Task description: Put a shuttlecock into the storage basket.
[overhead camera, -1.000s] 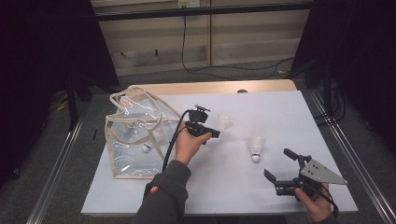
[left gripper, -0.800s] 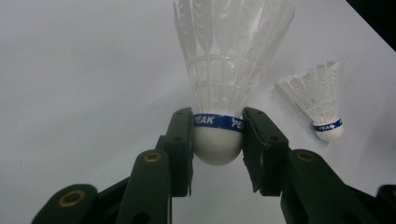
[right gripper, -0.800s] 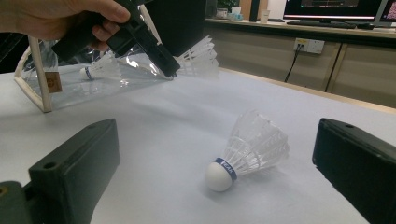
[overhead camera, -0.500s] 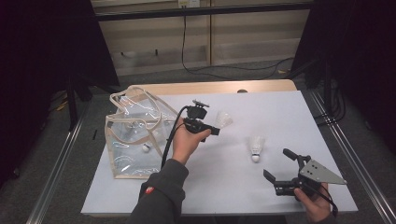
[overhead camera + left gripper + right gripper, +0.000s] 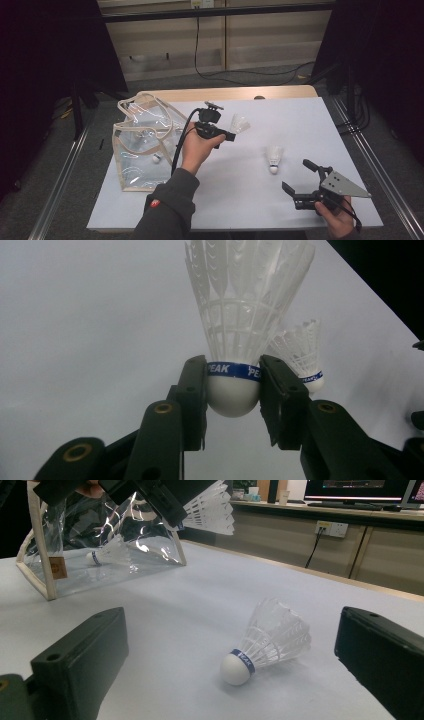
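My left gripper (image 5: 231, 135) is shut on the cork of a white shuttlecock (image 5: 240, 123), which it holds in the air above the middle of the white table (image 5: 310, 120). In the left gripper view both jaws press the cork at its blue band (image 5: 233, 371), feathers pointing away. A second shuttlecock (image 5: 273, 159) lies on its side on the table, right of centre. My right gripper (image 5: 296, 175) stands open near the front right, its jaws wide on either side of that second shuttlecock (image 5: 270, 640) but well short of it.
A clear plastic bag (image 5: 142, 145) with beige trim stands open on the table's left side, with one shuttlecock (image 5: 157, 158) inside it. A wooden edge runs along the table's far side. Dark cables lie on the floor beyond.
My left hand has lifted the held shuttlecock a little higher above the table. The right gripper and the lying shuttlecock have stayed where they were.
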`<state>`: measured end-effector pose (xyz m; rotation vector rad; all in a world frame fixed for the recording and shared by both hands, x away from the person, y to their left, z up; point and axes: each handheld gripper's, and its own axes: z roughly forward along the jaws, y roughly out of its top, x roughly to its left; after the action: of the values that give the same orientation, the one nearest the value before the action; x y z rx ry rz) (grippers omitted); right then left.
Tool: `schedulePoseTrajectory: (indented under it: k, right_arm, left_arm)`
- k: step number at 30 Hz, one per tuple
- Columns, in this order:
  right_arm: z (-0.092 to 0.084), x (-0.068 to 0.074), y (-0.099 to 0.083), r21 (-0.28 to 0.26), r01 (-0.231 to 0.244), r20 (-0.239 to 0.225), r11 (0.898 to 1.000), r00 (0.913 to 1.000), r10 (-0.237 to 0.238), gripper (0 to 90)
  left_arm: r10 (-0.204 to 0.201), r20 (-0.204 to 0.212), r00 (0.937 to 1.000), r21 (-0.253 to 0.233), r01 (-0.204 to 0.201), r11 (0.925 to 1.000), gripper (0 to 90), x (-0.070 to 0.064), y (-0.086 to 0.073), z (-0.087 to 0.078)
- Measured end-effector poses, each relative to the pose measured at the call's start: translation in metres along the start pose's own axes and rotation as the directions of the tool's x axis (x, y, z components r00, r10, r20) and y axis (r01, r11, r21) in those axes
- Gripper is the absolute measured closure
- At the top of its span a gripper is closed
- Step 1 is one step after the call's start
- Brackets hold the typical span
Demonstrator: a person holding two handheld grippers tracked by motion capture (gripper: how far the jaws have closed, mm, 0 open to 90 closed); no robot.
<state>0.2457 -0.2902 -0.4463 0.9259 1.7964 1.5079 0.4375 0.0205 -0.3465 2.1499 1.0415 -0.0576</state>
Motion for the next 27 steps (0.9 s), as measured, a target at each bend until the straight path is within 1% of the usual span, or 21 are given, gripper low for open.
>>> schedulePoseTrajectory:
  k: [2,5,8,12,14,17,18,21,22,25,27]
  right_arm:
    - [0.0,0.0,0.0,0.0,-0.001,-0.001,1.0,1.0,0.001,0.5]
    - [0.0,0.0,0.0,-0.002,0.001,-0.003,1.0,1.0,-0.001,0.5]
    - [0.0,0.0,0.0,-0.001,0.0,-0.003,1.0,1.0,0.0,0.5]
    - [0.0,0.0,0.0,0.0,0.0,-0.004,1.0,1.0,0.0,0.5]
    - [0.0,0.0,0.0,-0.002,0.0,-0.003,1.0,1.0,0.0,0.5]
    - [0.0,0.0,0.0,-0.001,0.002,-0.002,1.0,1.0,-0.002,0.5]
    - [0.0,0.0,0.0,0.0,0.002,-0.002,1.0,1.0,-0.002,0.5]
    - [0.0,0.0,0.0,0.0,0.001,-0.003,1.0,1.0,-0.001,0.5]
    - [0.0,0.0,0.0,0.0,0.001,-0.004,1.0,1.0,-0.001,0.5]
    - [0.001,0.0,0.0,0.0,0.002,-0.003,1.0,1.0,-0.002,0.5]
    - [0.0,0.0,0.0,-0.001,0.0,-0.003,1.0,1.0,0.0,0.5]
  left_arm:
    - [0.007,-0.004,1.0,0.004,-0.007,1.0,65.0,-0.001,0.002,-0.003]
    - [0.004,0.0,1.0,0.006,-0.004,1.0,65.1,-0.003,0.004,-0.008]
    - [0.009,-0.002,1.0,0.009,-0.009,0.9999,65.1,-0.004,0.006,-0.012]
    - [0.001,0.001,1.0,0.008,-0.001,1.0,65.1,-0.005,0.009,-0.017]
    - [0.005,-0.001,1.0,0.011,-0.005,0.9999,65.1,-0.005,0.01,-0.019]
    - [0.0,0.001,1.0,0.011,0.0,0.9999,65.1,-0.006,0.011,-0.023]
    - [0.004,0.0,1.0,0.013,-0.004,0.9999,65.1,-0.006,0.012,-0.024]
    - [-0.005,0.005,1.0,0.007,0.005,1.0,65.1,-0.006,0.014,-0.027]
    - [0.002,0.008,1.0,0.013,-0.002,0.9999,65.1,-0.006,0.014,-0.029]
    - [-0.003,0.004,1.0,0.009,0.003,1.0,65.1,-0.007,0.016,-0.032]
    - [0.003,0.0,1.0,0.011,-0.003,0.9999,65.1,-0.007,0.018,-0.034]
